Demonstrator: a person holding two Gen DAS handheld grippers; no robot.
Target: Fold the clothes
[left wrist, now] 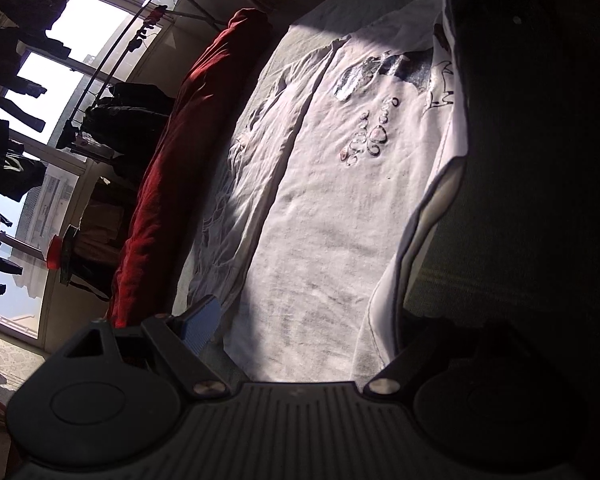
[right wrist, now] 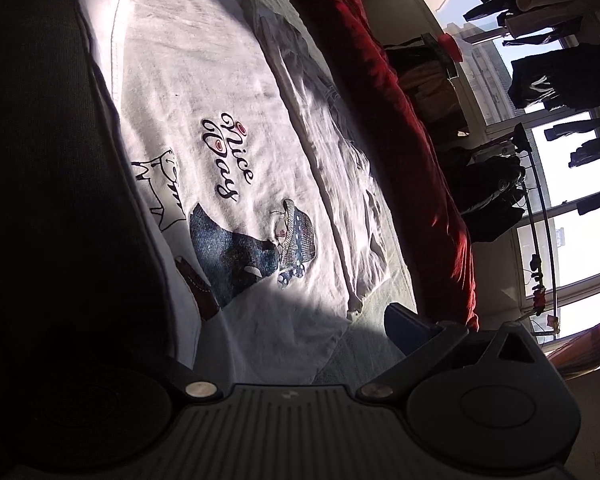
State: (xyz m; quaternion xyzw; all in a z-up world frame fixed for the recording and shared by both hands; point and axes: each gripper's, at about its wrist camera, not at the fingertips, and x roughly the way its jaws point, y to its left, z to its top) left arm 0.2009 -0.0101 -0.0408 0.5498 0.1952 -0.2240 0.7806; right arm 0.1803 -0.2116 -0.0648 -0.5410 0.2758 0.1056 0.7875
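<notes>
T-shirt (left wrist: 320,216): a white garment is spread flat, print side up, on a grey-green bed (left wrist: 500,240); the cloth is lightly creased.
Print (right wrist: 236,216): "Nice Day" is read in dark script with red dots, beside a figure in a blue dress and a dotted hat; a line-drawn cat is seen at the shaded edge.
Sleeve (right wrist: 340,176): 1 sleeve is folded inward along a long straight crease.
Light: a sunlit band is cast across the middle; the near edge is left in shadow.
Red blanket (left wrist: 168,184): it is bunched along the far side of the bed, beside the shirt.
Left gripper (left wrist: 300,336): the jaws are held wide apart above the hem; nothing is clamped.
Right gripper (right wrist: 284,344): 1 blue pad (right wrist: 408,332) is seen; the other is lost in shadow, so the state cannot be told.
</notes>
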